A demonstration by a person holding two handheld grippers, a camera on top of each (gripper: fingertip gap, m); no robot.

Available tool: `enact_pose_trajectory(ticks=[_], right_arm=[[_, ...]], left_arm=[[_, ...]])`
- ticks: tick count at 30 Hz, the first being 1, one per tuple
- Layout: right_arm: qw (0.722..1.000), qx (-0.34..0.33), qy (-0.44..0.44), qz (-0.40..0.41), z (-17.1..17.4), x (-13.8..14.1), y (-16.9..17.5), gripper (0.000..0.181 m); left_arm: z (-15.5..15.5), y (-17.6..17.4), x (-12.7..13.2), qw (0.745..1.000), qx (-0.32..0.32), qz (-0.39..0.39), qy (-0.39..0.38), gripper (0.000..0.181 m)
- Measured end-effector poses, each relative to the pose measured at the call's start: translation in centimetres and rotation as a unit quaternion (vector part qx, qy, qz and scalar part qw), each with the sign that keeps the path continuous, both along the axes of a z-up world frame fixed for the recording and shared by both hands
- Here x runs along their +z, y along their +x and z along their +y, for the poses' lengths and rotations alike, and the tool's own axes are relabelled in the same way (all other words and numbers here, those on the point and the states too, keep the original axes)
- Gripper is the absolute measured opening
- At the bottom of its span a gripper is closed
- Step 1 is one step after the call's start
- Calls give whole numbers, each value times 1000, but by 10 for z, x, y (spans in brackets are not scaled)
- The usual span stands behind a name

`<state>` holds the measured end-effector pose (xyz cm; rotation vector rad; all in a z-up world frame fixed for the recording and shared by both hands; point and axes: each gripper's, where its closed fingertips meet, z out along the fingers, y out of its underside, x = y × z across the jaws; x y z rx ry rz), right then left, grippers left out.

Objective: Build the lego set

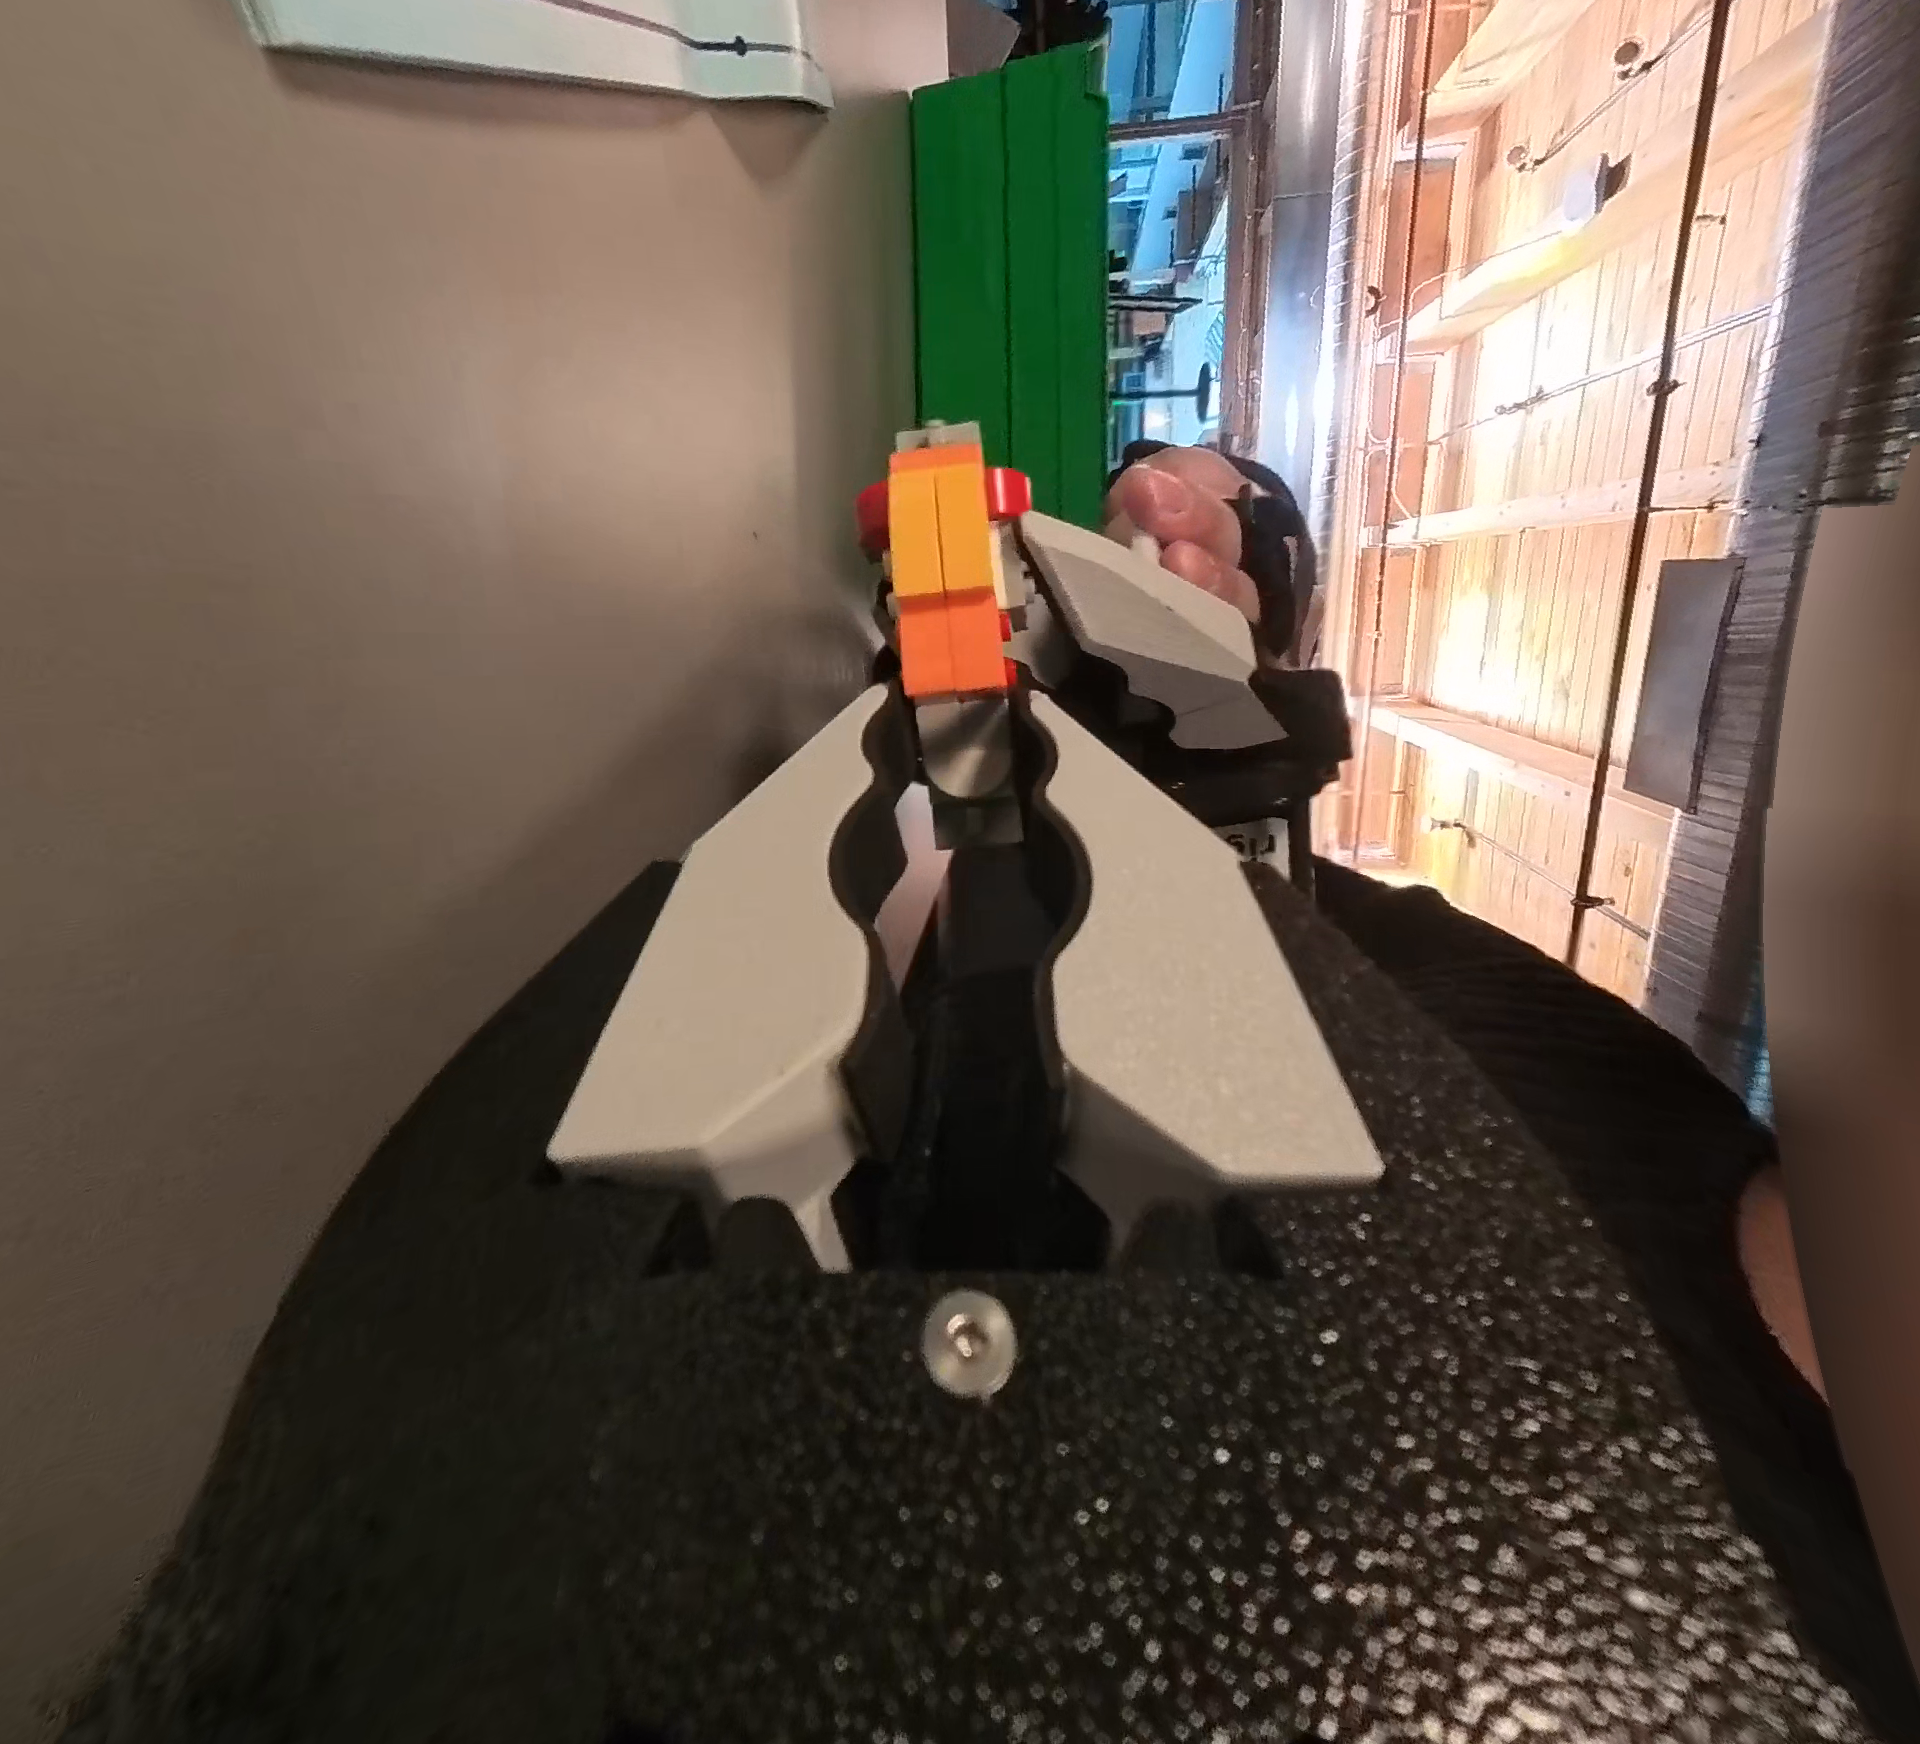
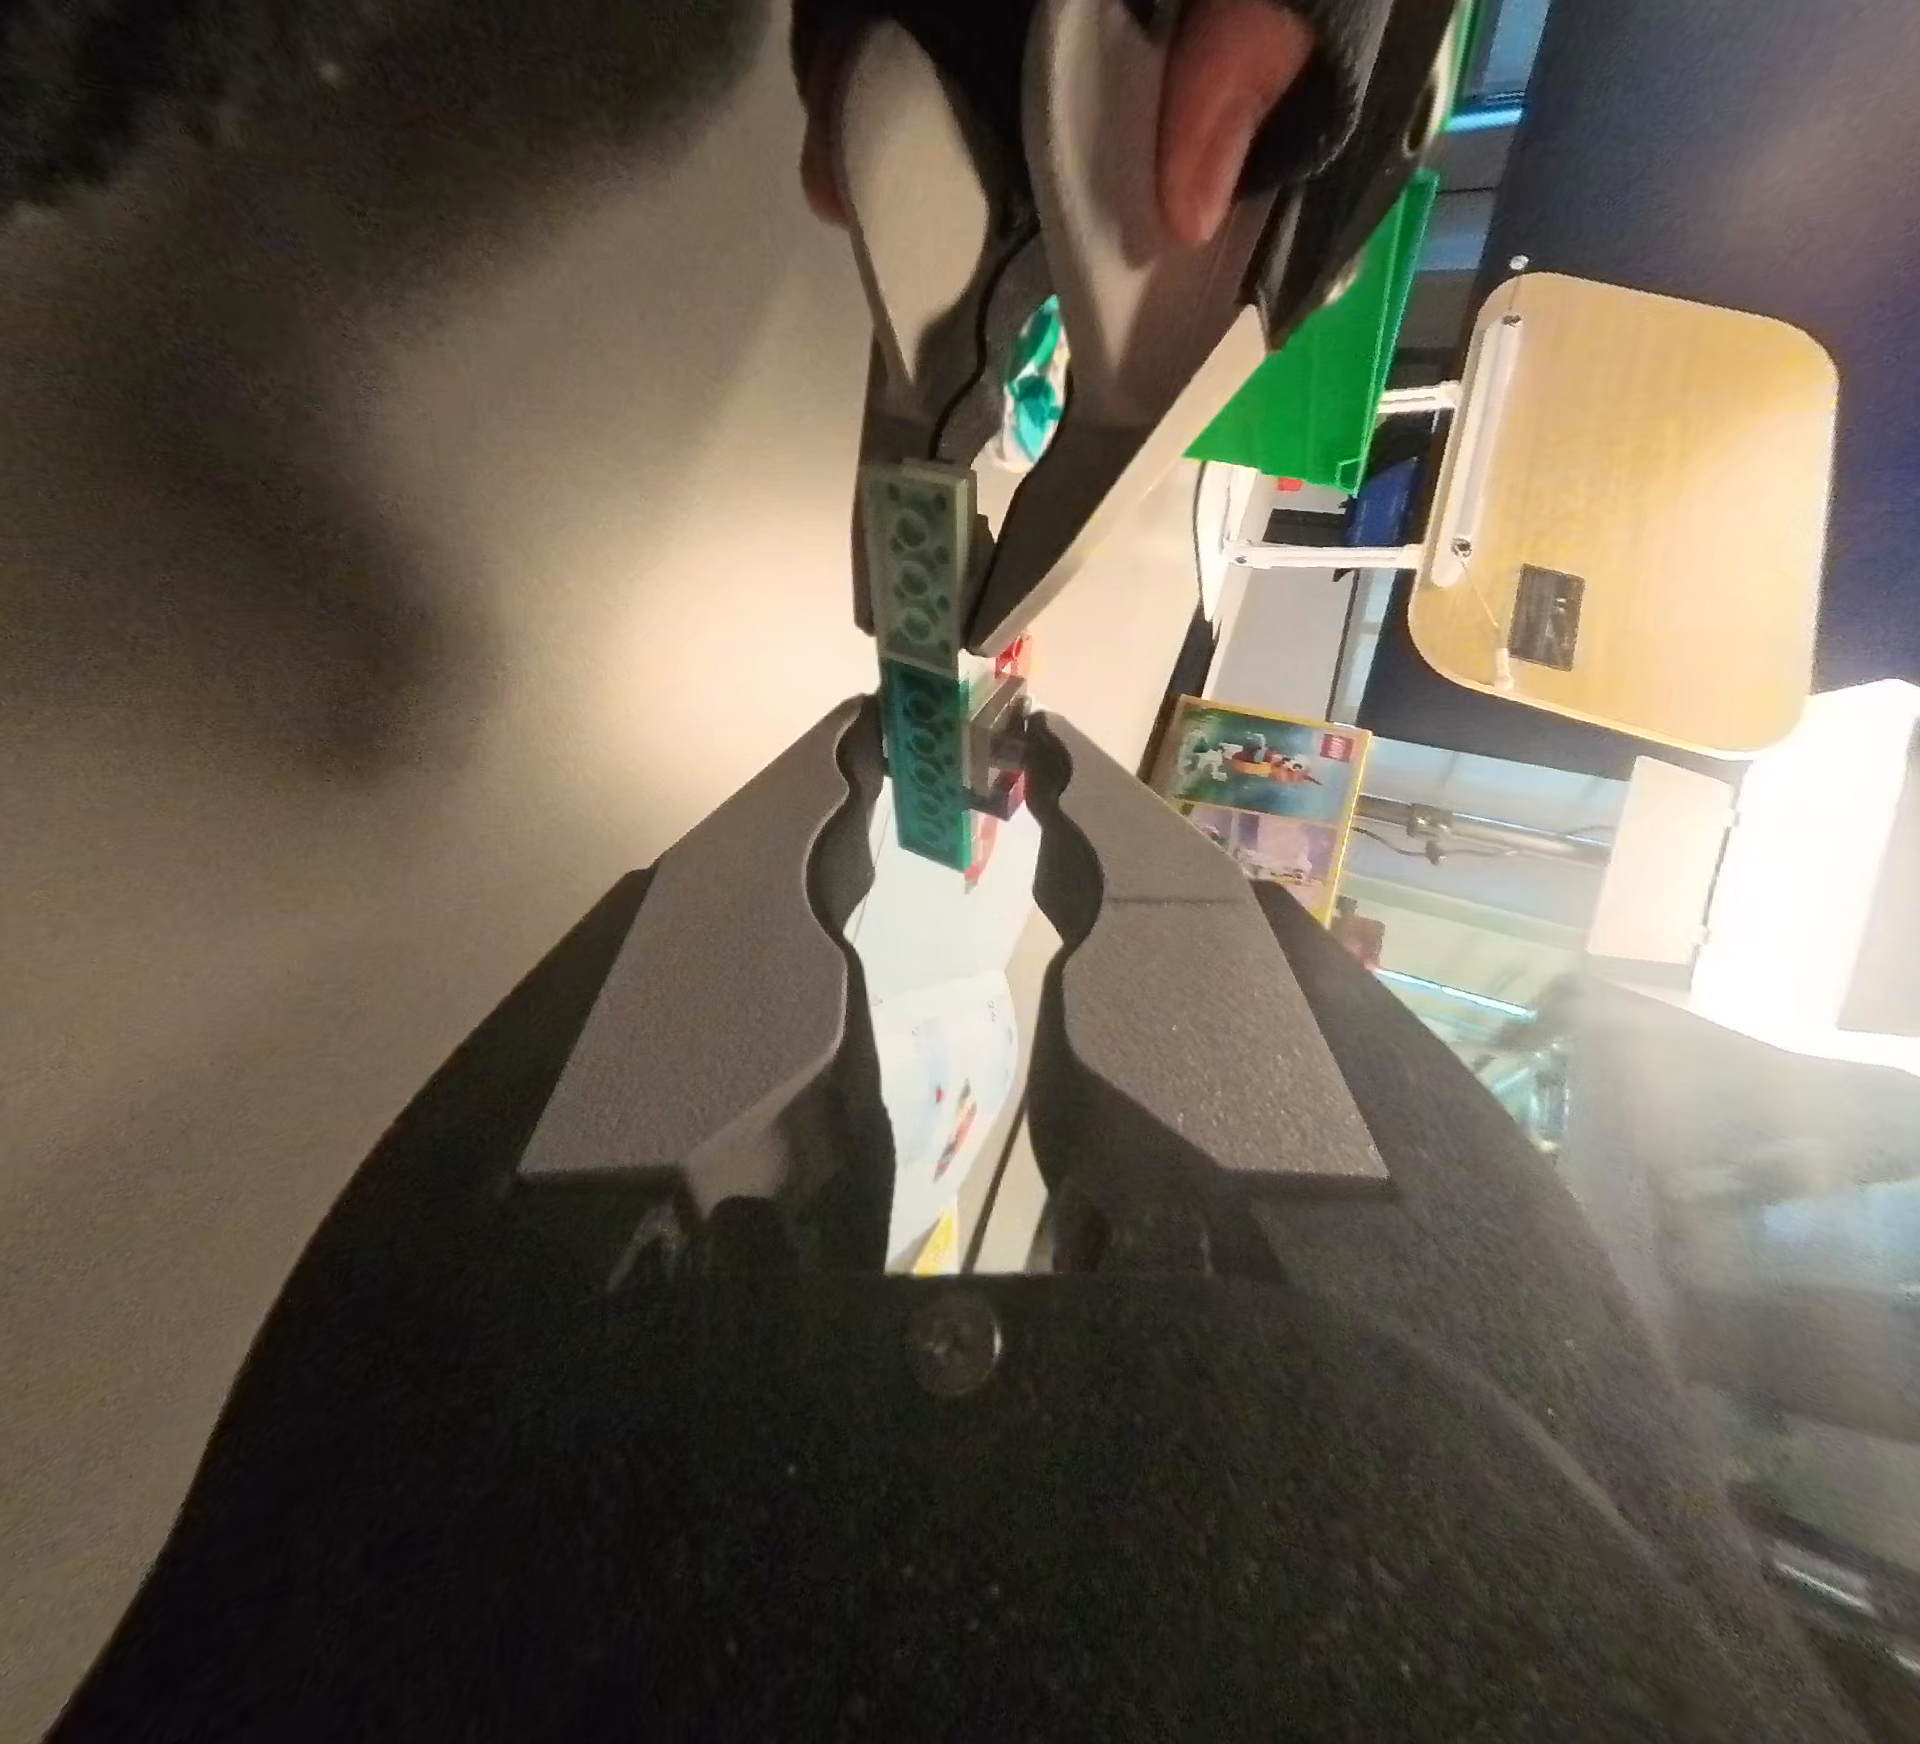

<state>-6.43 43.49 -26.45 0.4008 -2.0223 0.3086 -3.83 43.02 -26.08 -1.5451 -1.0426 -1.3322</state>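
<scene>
Orange-and-yellow lego model pinched endwise between left hand-held gripper and right hand-held gripper, teal underside visible only from right wrist view.

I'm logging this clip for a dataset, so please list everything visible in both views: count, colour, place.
lego model: one, orange and yellow with red studs, teal and pale green plates underneath, held in the air between both grippers.
lego box: one, yellow-edged, standing at the table's far edge, right wrist view.
instruction booklet: one, white, on the table behind the right gripper's fingers.
green panel: one, bright green, behind the model.
table: one, beige.
left gripper: grey fingers, closed on the model's end.
right gripper: grey fingers, around the model's other end; contact unclear.
hand: black fingerless glove, holding the left gripper.
</scene>
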Motion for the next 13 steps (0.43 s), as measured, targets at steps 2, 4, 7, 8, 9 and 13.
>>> enact_pose_trajectory(ticks=[2,4,7,8,9,13], right_arm=[[1000,-6,-24,2,0,1,-1,27],[997,-28,-58,-30,-1,-1,-3,28],[991,-38,-116,-46,-7,12,-6,37],[989,-40,-131,-55,-8,16,-6,42],[987,-38,-145,-55,-9,22,-6,44],[989,-10,-146,-15,-9,47,-5,46]], left_arm=[[0,-2,1,999,6,-40,14,15],[0,-4,0,996,17,-80,27,15],[-1,-7,9,992,23,-108,60,14],[-2,-8,12,992,23,-108,67,14],[-3,-9,16,990,27,-113,78,14],[-8,-14,36,976,30,-162,143,15]])
